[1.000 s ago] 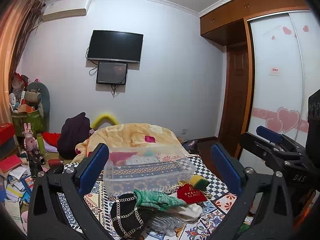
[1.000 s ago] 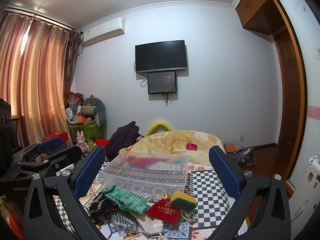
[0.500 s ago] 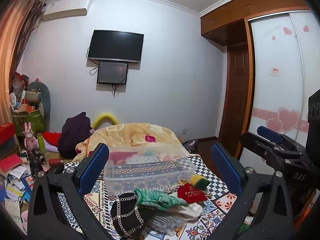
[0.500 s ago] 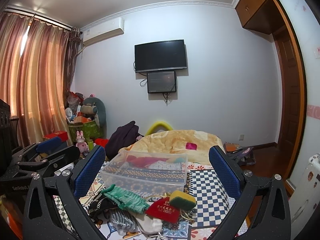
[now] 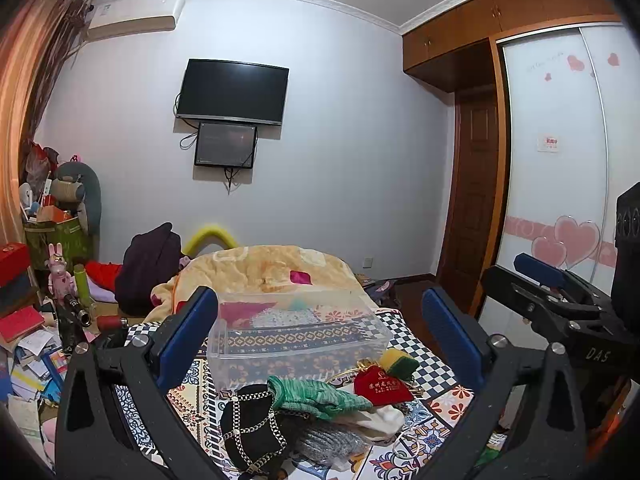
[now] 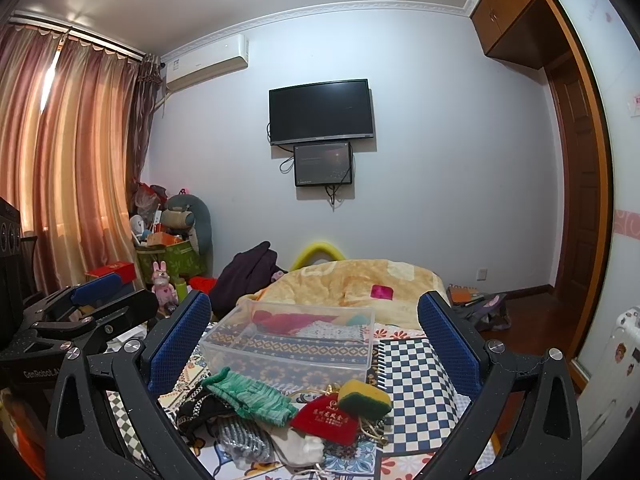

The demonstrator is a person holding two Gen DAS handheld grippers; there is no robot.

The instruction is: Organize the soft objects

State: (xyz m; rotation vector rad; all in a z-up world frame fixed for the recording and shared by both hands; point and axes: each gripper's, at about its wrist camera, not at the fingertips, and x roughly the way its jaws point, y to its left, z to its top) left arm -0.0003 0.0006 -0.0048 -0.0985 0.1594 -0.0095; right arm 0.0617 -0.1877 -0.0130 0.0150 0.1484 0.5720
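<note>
A heap of soft things lies on the patterned bed cover in front of a clear plastic box (image 5: 296,328) (image 6: 292,340). In the heap are a green knitted glove (image 5: 320,394) (image 6: 248,394), a red pouch (image 5: 380,384) (image 6: 326,420), a yellow-green sponge (image 5: 398,362) (image 6: 364,398), a black item with a chain (image 5: 252,424), a grey knit piece (image 6: 240,440) and a white cloth (image 5: 382,420). My left gripper (image 5: 316,336) and my right gripper (image 6: 314,334) both hover wide open above the heap, holding nothing. Each gripper shows at the edge of the other's view.
A yellow blanket (image 6: 352,280) is bunched behind the box. Clutter, books and toys fill the floor at the left (image 5: 44,320). A wardrobe (image 5: 560,168) and a door stand at the right, curtains (image 6: 68,168) at the left, a TV (image 6: 322,110) on the far wall.
</note>
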